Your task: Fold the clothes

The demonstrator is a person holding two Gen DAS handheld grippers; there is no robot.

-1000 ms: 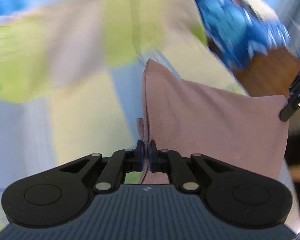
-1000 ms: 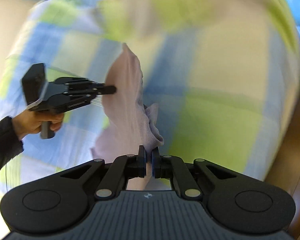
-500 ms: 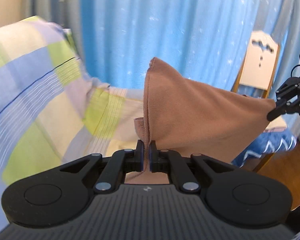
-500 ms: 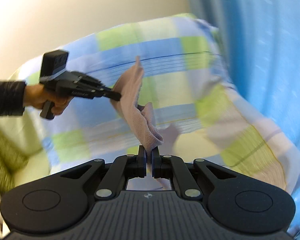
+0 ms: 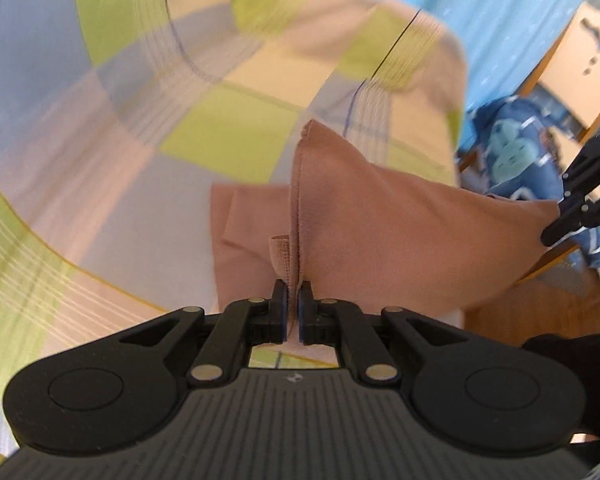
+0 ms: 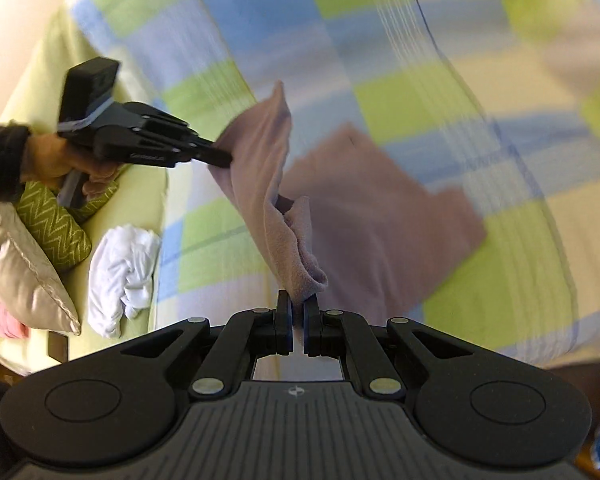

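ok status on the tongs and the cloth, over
Left tongs shut on cloth, right tongs shut on its other corner. Cloth hangs between them, lower part draped on bed. White garment off to the side, not in the way.

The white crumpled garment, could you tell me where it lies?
In the right wrist view, the white crumpled garment lies lower left on the lime sheet, beside the beige pillow.
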